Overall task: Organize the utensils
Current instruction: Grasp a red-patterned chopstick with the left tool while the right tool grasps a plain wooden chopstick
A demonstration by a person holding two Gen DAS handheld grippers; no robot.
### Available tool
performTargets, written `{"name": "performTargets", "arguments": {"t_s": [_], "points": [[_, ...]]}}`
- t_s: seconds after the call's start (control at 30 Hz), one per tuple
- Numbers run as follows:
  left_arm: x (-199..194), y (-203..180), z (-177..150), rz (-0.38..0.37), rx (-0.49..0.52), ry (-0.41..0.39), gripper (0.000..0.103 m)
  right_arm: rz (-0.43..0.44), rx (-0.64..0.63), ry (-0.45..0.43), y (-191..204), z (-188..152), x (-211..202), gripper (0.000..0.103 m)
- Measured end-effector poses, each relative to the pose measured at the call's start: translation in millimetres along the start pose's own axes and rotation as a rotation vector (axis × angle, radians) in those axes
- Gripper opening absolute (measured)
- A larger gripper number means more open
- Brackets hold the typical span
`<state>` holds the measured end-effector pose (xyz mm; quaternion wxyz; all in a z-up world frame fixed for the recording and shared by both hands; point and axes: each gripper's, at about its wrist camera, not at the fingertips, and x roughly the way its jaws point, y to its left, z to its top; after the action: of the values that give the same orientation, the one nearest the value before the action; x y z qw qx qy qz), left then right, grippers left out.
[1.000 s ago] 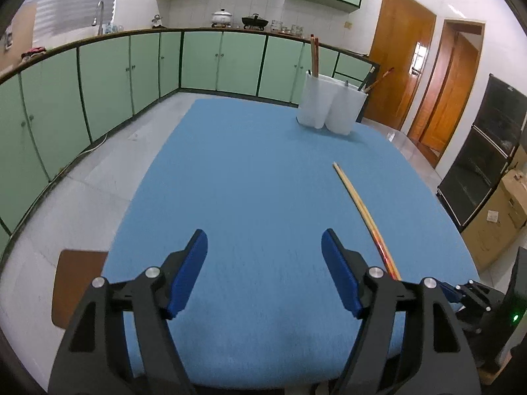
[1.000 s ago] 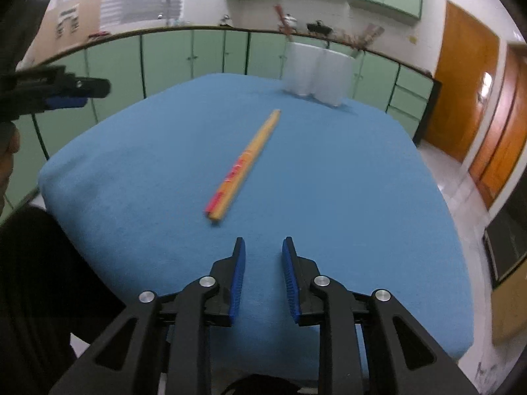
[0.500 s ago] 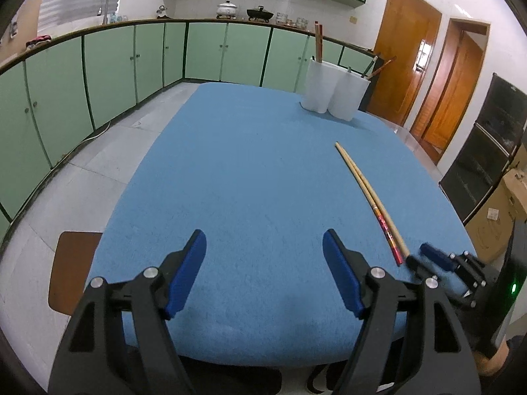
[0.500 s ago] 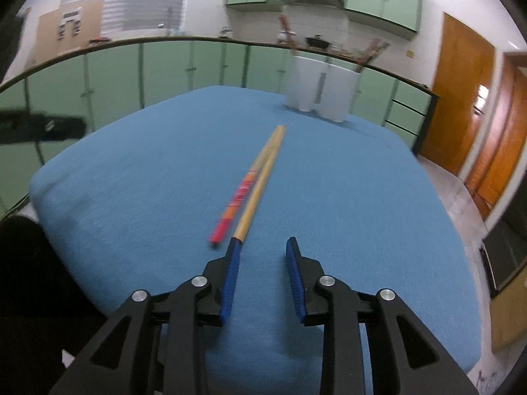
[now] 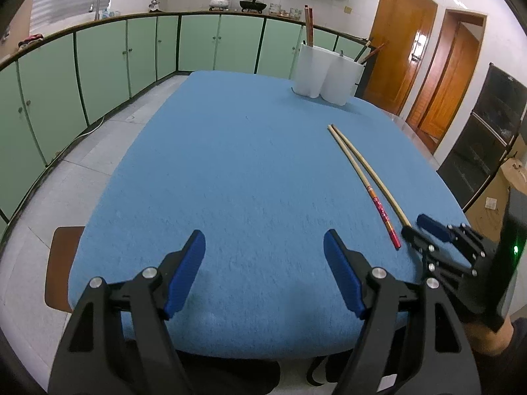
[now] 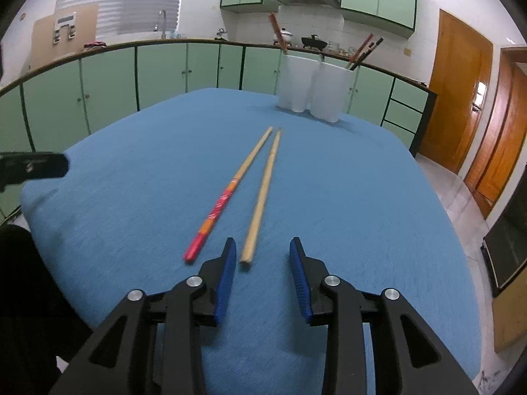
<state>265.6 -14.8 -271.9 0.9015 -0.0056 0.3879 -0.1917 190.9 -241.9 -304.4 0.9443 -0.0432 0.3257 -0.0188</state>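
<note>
While green cabinet fronts [image 5: 197, 42] curve round the kitchen behind it, the wide bench under a blue felt-like cloth [image 5: 247, 181] fills most of both views. At its far edge stands the white twin-cup utensil holder [image 6: 313, 89], its two cups touching; reddish sticks poke upright from the left cup and darker ones lean out of the right. Near the right side of the bench, well apart from the holder, lie two long chopsticks with their far tips almost together and their near ends spread apart. One is the plain pale wooden chopstick [image 6: 263, 191], the other the wooden chopstick with a red and orange patterned handle [image 6: 227, 197], which sits to the plain one's left in the right wrist view.

The left gripper [image 5: 263, 263] hangs over the near edge of the cloth, its blue-padded jaws spread wide and holding nothing. The right gripper [image 6: 263, 263] sits low at the chopsticks' near ends, jaws parted moderately and empty; the butt of the plain chopstick lies just inside the gap, close to the left pad, while the patterned one lies outside it.
</note>
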Motion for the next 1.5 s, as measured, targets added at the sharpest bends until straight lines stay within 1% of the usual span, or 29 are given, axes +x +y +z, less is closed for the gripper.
{"name": "performTargets", "arguments": {"t_s": [0.03, 0.07, 0.1, 0.2, 0.27, 0.4, 0.47, 0.57, 0.63, 0.73, 0.77, 0.83, 0.87, 0.9, 0.93, 0.97, 1.0, 1.07, 1.13, 1.2, 1.23, 1.27, 1.37, 1.43, 1.5], "points": [[0.9, 0.0, -0.5, 0.002, -0.002, 0.001, 0.072, -0.010, 0.010, 0.003, -3.8, -0.4, 0.4, 0.022], [1.6, -0.8, -0.1, 0.002, -0.004, 0.004, 0.072, -0.015, 0.024, 0.009, -9.0, -0.4, 1.5, 0.010], [3.0, -1.4, -1.2, 0.000, -0.007, 0.006, 0.072, -0.026, 0.046, 0.013, -16.8, -1.8, 1.5, 0.008], [7.5, -12.5, -1.6, -0.010, 0.006, 0.008, 0.072, -0.081, 0.087, 0.016, -33.7, -8.6, -2.6, 0.007], [11.5, -24.8, -2.1, -0.025, 0.019, 0.010, 0.072, -0.132, 0.137, 0.026, -49.6, -15.1, -7.1, 0.007], [24.8, -65.3, -7.2, -0.070, 0.057, 0.026, 0.072, -0.174, 0.162, 0.033, -62.2, -21.7, -15.5, 0.007], [32.4, -88.5, -11.6, -0.093, 0.081, 0.034, 0.072, -0.170, 0.175, 0.035, -65.7, -24.0, -18.4, 0.008], [43.6, -113.3, -16.3, -0.102, 0.115, 0.043, 0.072, -0.155, 0.185, 0.033, -68.0, -24.2, -19.8, 0.009], [54.5, -125.6, -15.7, -0.092, 0.134, 0.048, 0.072, -0.148, 0.187, 0.030, -68.5, -25.5, -20.7, 0.009], [64.1, -136.1, -13.7, -0.056, 0.161, 0.032, 0.072, -0.145, 0.182, 0.028, -69.4, -26.0, -21.2, 0.010], [65.2, -137.2, -13.4, -0.044, 0.164, 0.025, 0.070, -0.143, 0.184, 0.027, -70.9, -26.6, -21.5, 0.011], [68.3, -137.1, -12.7, -0.003, 0.160, 0.007, 0.058, -0.137, 0.187, 0.025, -71.3, -26.4, -21.4, 0.014], [68.3, -135.9, -12.2, 0.013, 0.158, 0.000, 0.047, -0.136, 0.189, 0.024, -73.0, -26.6, -21.5, 0.016], [65.6, -134.1, -13.5, 0.023, 0.151, -0.010, 0.034, -0.137, 0.192, 0.022, -73.8, -26.2, -21.0, 0.020], [65.0, -132.0, -13.5, 0.036, 0.141, -0.018, 0.028, -0.139, 0.194, 0.021, -75.0, -26.7, -20.2, 0.021], [63.6, -126.9, -11.9, 0.044, 0.133, -0.024, 0.019, -0.140, 0.198, 0.018, -75.5, -26.8, -19.8, 0.023], [62.8, -123.6, -12.5, 0.057, 0.122, -0.031, 0.014, -0.139, 0.197, 0.016, -75.7, -26.8, -19.1, 0.023], [59.9, -116.9, -14.0, 0.072, 0.104, -0.045, 0.010, -0.140, 0.188, 0.014, -74.5, -25.3, -17.1, 0.023], [55.1, -109.7, -17.0, 0.089, 0.088, -0.055, 0.010, -0.136, 0.171, 0.013, -72.5, -23.4, -13.6, 0.022], [50.0, -100.5, -18.5, 0.107, 0.078, -0.056, 0.009, -0.130, 0.142, 0.011, -68.4, -22.1, -10.3, 0.014], [46.1, -94.7, -20.9, 0.109, 0.075, -0.052, 0.009, -0.128, 0.126, 0.010, -65.3, -20.4, -9.0, 0.012], [43.5, -90.0, -21.8, 0.107, 0.074, -0.050, 0.009, -0.126, 0.115, 0.009, -63.1, -19.7, -8.3, 0.010], [36.2, -81.1, -24.7, 0.098, 0.101, -0.037, 0.009, -0.114, 0.106, 0.005, -59.4, -17.7, -6.8, 0.009], [33.1, -79.8, -25.4, 0.071, 0.124, -0.025, 0.009, -0.098, 0.114, 0.005, -59.2, -17.4, -7.1, 0.009], [33.5, -79.1, -23.6, 0.050, 0.145, -0.017, 0.013, -0.088, 0.114, 0.005, -59.0, -17.4, -7.9, 0.009]]}}
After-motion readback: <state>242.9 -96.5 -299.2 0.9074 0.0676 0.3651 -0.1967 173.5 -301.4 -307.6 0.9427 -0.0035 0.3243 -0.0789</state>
